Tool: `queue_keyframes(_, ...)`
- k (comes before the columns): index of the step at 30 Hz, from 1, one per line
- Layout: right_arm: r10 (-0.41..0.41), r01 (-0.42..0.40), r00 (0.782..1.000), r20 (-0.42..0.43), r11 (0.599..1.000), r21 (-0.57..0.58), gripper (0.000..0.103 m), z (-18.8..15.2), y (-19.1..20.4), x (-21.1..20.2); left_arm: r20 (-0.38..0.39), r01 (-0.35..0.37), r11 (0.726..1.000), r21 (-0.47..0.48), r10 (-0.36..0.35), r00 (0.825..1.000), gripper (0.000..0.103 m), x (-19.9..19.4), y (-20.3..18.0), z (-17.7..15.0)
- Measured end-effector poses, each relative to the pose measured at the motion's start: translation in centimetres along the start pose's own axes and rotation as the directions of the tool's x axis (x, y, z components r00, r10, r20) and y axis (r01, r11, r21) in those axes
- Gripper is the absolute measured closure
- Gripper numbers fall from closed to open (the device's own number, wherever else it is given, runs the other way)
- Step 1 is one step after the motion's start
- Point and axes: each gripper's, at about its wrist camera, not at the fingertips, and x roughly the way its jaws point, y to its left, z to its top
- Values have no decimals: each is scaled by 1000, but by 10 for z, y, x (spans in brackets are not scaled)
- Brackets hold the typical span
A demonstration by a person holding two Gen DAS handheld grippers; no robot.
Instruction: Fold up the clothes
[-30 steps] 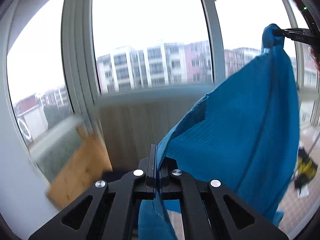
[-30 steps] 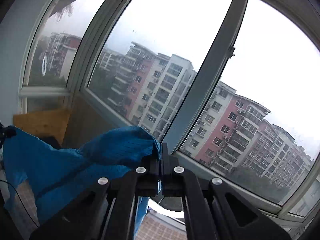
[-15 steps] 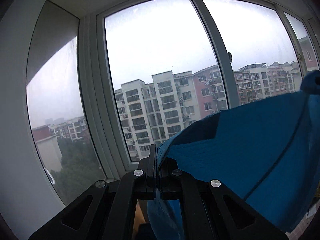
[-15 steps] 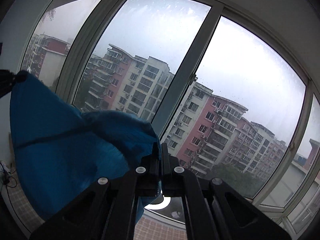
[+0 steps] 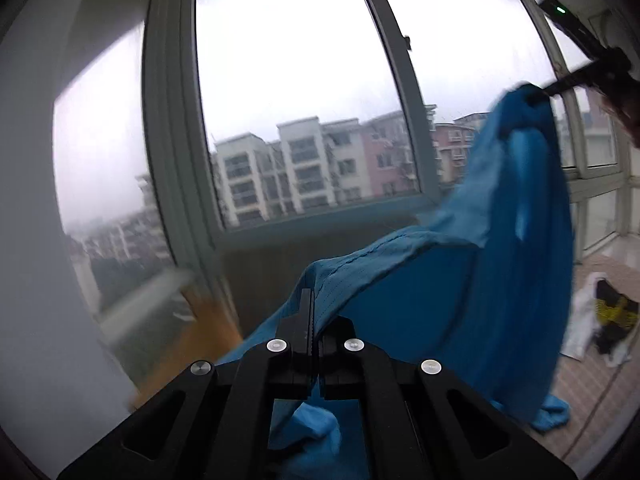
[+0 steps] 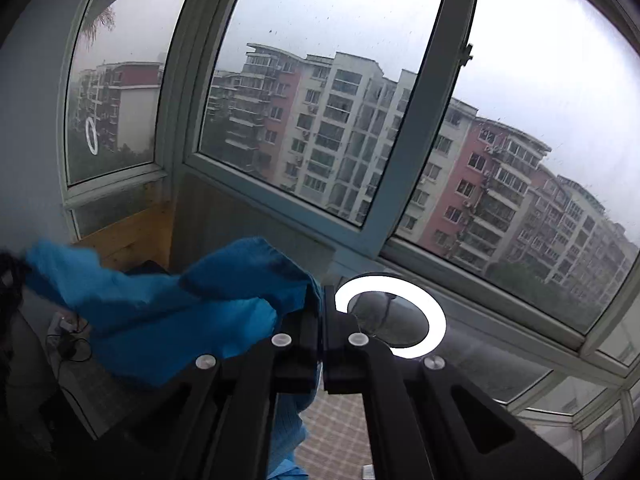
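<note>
A: Item one, the blue garment [image 5: 460,308]. Where is it recorded?

B: It is held aloft in front of the window [image 5: 288,92], stretched between both tools. One edge is pinched at the near centre of the left wrist view; the opposite corner is raised at the upper right. The lower folds are seen hanging down to the tiled floor [image 5: 592,408] on the right.

A: Item two, the left gripper [image 5: 314,312]. Condition?

B: Its jaws are clamped together on a hem of the blue garment.

A: Item three, the right gripper [image 6: 322,300]?

B: It is likewise clenched on the cloth, which is bunched to the left of its fingers in its own view. In the left wrist view its tip is seen at the far upper right, pinching the raised corner.

A: Other entries?

B: A lit ring light [image 6: 394,316] is noted just beyond the right gripper. A wooden board [image 6: 128,236] is leaned under the sill at far left. A white and yellow-black bundle [image 5: 600,320] is laid on the floor at right.
</note>
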Motion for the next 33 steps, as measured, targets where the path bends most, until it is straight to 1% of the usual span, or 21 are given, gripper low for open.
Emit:
queue_keyframes(1, 20, -20, 1000, -12, 1000, -1, 102, -2, 1, 10, -58, 64, 997, -39, -66, 996, 103, 11, -16, -36)
queue_keyframes(2, 39, -39, 999, -25, 999, -2, 102, -4, 2, 20, -114, 106, 993, -47, -111, 987, 103, 23, -39, -67)
queue_keyframes(4, 79, -79, 996, -51, 997, -3, 102, -7, 5, 34, -184, 161, 986, -34, -165, 969, 102, 42, -87, -109)
queue_keyframes(5, 104, -104, 993, -62, 995, -3, 102, -10, 9, 39, -203, 205, 978, -47, -211, 956, 102, 52, -114, -124)
queue_keyframes(6, 121, -122, 990, -65, 992, -7, 102, -13, 13, 43, -214, 247, 966, -71, -256, 943, 103, 61, -134, -129)
queue_keyframes(7, 134, -135, 989, -63, 991, -20, 102, -15, 17, 46, -209, 276, 956, -99, -291, 934, 103, 70, -152, -128)
queue_keyframes(9, 150, -152, 987, -53, 987, -45, 102, -24, 17, 29, -187, 329, 932, -155, -354, 916, 103, 90, -189, -124)
queue_keyframes(11, 177, -179, 983, -43, 982, -57, 102, -23, 15, 26, -168, 355, 907, -226, -395, 903, 103, 103, -215, -117)
queue_keyframes(12, 191, -193, 981, -35, 979, -61, 102, -22, 13, 23, -151, 364, 894, -262, -411, 899, 103, 111, -228, -114)
queue_keyframes(15, 224, -224, 974, -15, 971, -84, 102, -16, 12, 23, -125, 370, 885, -283, -417, 900, 103, 123, -270, -111)
queue_keyframes(17, 237, -237, 971, -5, 966, -105, 102, -15, 10, 21, -108, 362, 894, -262, -400, 910, 103, 129, -295, -105)
queue_keyframes(18, 243, -241, 970, 1, 964, -116, 102, -16, 9, 20, -100, 329, 913, -243, -361, 927, 102, 132, -306, -101)
queue_keyframes(19, 253, -251, 967, 5, 961, -117, 102, -16, 6, 20, -106, 265, 936, -231, -295, 950, 102, 137, -316, -99)
queue_keyframes(20, 265, -263, 964, 7, 958, -114, 102, -16, 3, 19, -118, 208, 948, -239, -241, 963, 101, 140, -321, -99)
queue_keyframes(22, 277, -273, 961, 15, 954, -121, 102, -18, -2, 19, -133, 120, 947, -297, -165, 977, 94, 145, -316, -103)
queue_keyframes(23, 282, -277, 959, 20, 952, -127, 102, -19, -4, 19, -138, 79, 943, -322, -129, 982, 80, 146, -311, -107)
queue_keyframes(25, 296, -290, 955, 28, 948, -131, 102, -22, -11, 19, -152, 47, 927, -373, -111, 982, 64, 142, -299, -116)
queue_keyframes(29, 337, -331, 941, 37, 937, -108, 102, -26, -29, 24, -143, -8, 931, -364, -47, 989, 63, 111, -276, -130)
queue_keyframes(31, 358, -354, 933, 43, 931, -89, 102, -27, -37, 25, -137, -36, 933, -357, -14, 990, 58, 94, -265, -137)
queue_keyframes(32, 373, -369, 927, 45, 927, -74, 102, -27, -41, 25, -128, -64, 936, -346, 20, 992, 50, 89, -261, -137)
queue_keyframes(33, 389, -386, 920, 46, 921, -59, 102, -26, -43, 25, -122, -72, 944, -322, 34, 992, 48, 91, -260, -133)
